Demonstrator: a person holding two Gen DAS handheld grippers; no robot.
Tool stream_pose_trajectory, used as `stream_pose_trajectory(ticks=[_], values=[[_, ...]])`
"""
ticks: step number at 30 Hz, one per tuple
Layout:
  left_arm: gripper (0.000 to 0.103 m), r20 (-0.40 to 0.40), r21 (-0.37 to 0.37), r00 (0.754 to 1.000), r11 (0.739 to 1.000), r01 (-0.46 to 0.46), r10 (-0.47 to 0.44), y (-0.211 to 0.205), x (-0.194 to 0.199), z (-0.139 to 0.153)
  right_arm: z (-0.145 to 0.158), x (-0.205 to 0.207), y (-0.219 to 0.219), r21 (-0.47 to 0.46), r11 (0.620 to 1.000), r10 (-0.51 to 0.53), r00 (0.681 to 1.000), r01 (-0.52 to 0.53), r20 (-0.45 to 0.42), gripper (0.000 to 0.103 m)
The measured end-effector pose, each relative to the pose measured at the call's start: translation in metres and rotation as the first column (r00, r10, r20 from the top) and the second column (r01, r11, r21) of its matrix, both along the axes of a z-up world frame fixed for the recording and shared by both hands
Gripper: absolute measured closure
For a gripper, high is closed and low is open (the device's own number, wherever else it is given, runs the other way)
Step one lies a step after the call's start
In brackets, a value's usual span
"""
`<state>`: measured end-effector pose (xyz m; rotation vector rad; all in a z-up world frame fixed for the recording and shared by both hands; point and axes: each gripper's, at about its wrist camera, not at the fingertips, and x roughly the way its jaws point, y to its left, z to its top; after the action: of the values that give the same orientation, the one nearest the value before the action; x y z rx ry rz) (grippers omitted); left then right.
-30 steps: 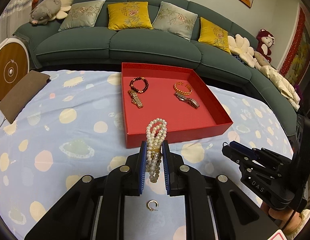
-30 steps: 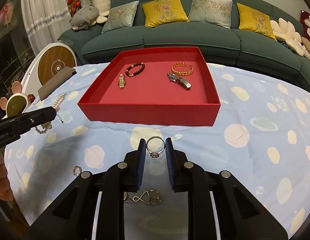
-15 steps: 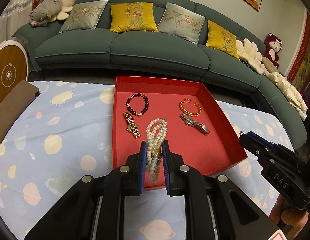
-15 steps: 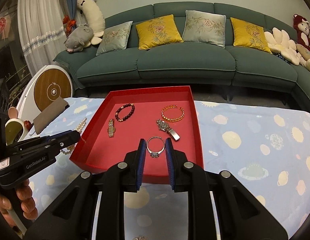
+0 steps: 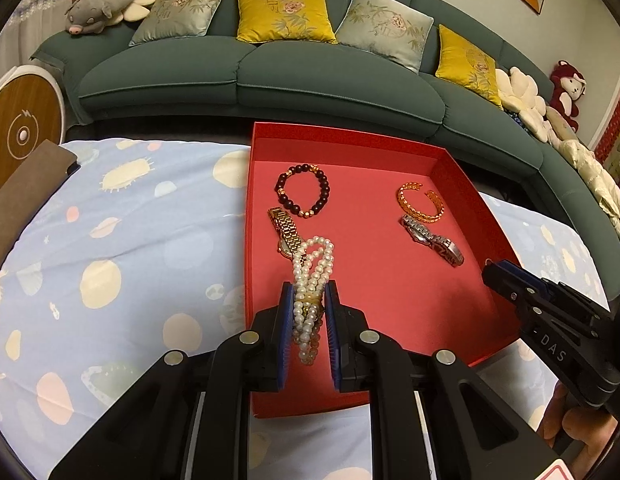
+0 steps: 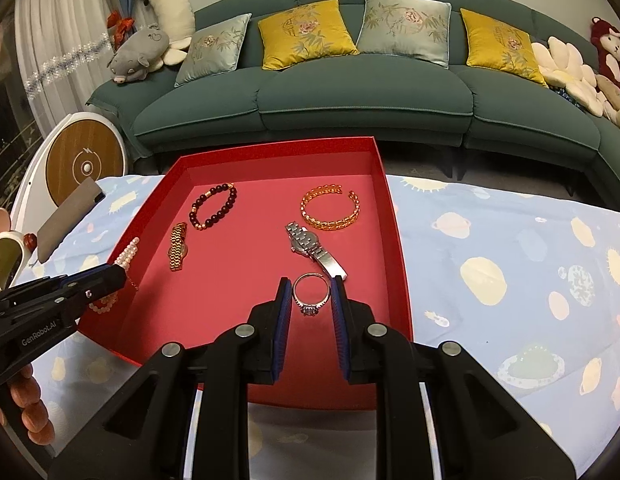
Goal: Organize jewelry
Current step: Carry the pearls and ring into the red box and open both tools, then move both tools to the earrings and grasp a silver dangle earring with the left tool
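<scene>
Left gripper [image 5: 307, 300] clamps pearl strand [image 5: 310, 280] over red tray [image 5: 462, 168], near left wall. Right gripper [image 6: 310, 298] pinches ring [image 6: 311, 294] above near edge (beside silver watch [image 6: 314, 248]). Lower before release; avoid gold watch [image 5: 285, 232].

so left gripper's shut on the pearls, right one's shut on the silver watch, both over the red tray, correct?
Not quite. The right gripper is shut on a ring, not the silver watch, which lies in the red tray; the right wrist view shows it. The left gripper is shut on the pearls, both over the tray.
</scene>
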<state>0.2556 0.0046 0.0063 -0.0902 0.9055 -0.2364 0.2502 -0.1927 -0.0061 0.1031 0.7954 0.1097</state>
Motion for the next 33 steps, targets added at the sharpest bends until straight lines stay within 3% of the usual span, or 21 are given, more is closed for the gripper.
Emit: stream_pose_trajectory(ticks=[14,17,18,19,21,27,29,33], values=[[0.09,0.017,-0.002,0.999,0.999,0.051,-0.051,-0.014,0.002,-0.007,-0.006,0.003,-0.003,0.014,1.0,-0.004,1.0,0.004,-0.005,0.083],[0.077,0.036,0.002,0.998,0.999,0.046,-0.046,-0.015,0.001,-0.006,-0.005,0.002,-0.003,0.019,1.0,0.002,1.0,-0.002,0.0,0.083],[0.066,0.039,0.004,0.998,0.999,0.038,-0.038,-0.015,0.001,-0.006,-0.003,0.001,-0.003,0.02,1.0,0.003,1.0,-0.003,0.007,0.082],[0.062,0.05,0.002,0.998,0.999,0.035,-0.035,-0.014,0.0,-0.004,-0.002,0.0,-0.003,0.02,1.0,0.003,1.0,-0.003,0.012,0.082],[0.061,0.059,0.007,0.998,1.0,0.03,-0.031,-0.013,-0.001,0.001,0.003,-0.003,-0.003,0.026,1.0,0.001,1.0,-0.001,0.023,0.082],[0.061,0.084,-0.069,0.996,0.998,0.012,-0.007,0.005,-0.016,0.035,0.046,-0.032,-0.017,0.07,0.997,-0.021,0.994,0.013,0.111,0.081],[0.061,0.109,-0.07,0.994,0.997,0.01,-0.002,0.011,-0.028,0.047,0.064,-0.051,-0.027,0.107,0.994,-0.049,0.988,0.033,0.15,0.074],[0.061,0.127,-0.054,0.992,0.998,0.016,-0.009,0.024,-0.06,0.056,0.078,-0.086,-0.041,0.172,0.984,-0.071,0.986,0.044,0.151,0.073]])
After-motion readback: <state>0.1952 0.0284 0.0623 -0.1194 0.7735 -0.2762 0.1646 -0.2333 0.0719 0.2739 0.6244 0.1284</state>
